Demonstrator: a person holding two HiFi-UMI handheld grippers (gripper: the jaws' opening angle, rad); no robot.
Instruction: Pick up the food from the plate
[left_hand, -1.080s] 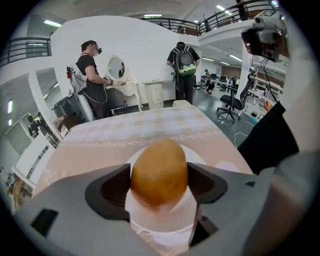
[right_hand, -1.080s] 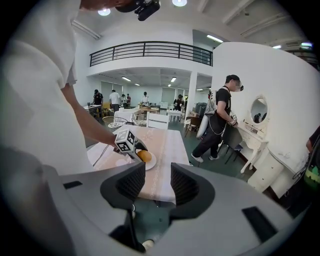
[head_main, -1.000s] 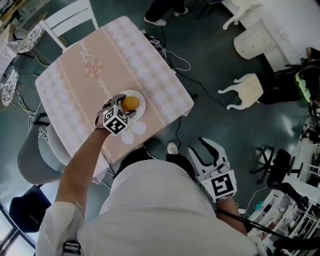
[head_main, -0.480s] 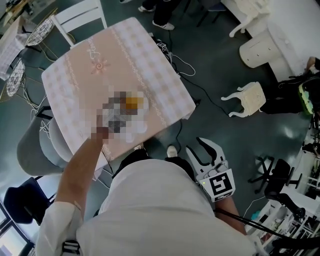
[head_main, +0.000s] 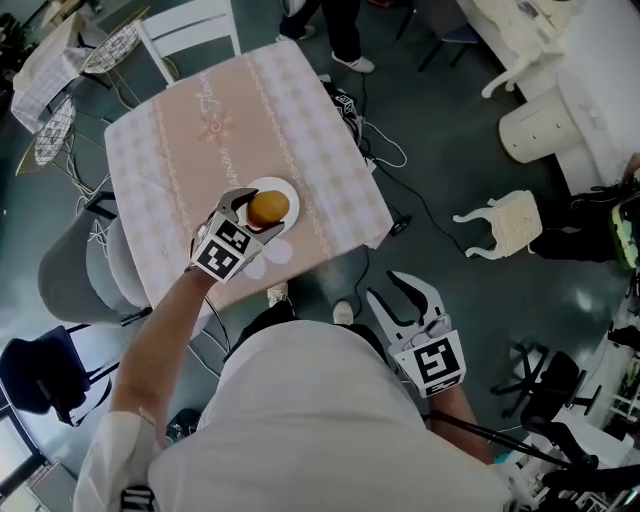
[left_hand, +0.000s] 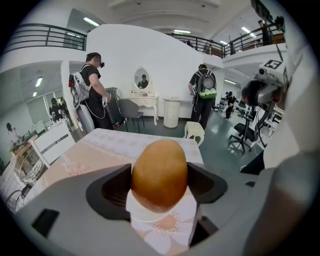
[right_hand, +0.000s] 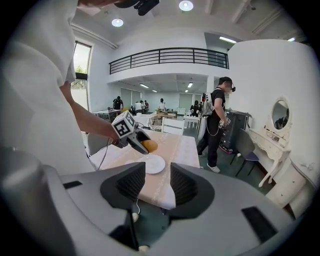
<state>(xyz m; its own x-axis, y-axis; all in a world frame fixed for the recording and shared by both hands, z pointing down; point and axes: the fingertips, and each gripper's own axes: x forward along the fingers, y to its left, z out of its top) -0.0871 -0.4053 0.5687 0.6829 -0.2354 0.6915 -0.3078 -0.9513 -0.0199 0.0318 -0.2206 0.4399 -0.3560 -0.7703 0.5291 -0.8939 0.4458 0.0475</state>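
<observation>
A golden-brown, egg-shaped piece of food (head_main: 268, 208) (left_hand: 159, 172) is clamped between the jaws of my left gripper (head_main: 262, 212) (left_hand: 159, 185). It hangs just above a small white plate (head_main: 287, 189) (left_hand: 161, 214). The plate lies near the front edge of a table with a pink checked cloth (head_main: 200, 130). In the right gripper view the left gripper (right_hand: 132, 137) holds the food (right_hand: 149, 145) clear of the plate (right_hand: 152, 164). My right gripper (head_main: 395, 295) (right_hand: 152, 185) is off the table at my right side, open, with nothing between its jaws.
A white chair (head_main: 190, 25) stands at the table's far side and a grey chair (head_main: 70, 270) at its left. Cables (head_main: 380, 150) trail over the floor to the right of the table. A white stool (head_main: 505, 222) lies tipped over. People (left_hand: 95, 87) stand beyond the table.
The left gripper stays at the plate with the food between its jaws. The head view has shifted, so the table sits a little further right. The right gripper has hardly moved.
</observation>
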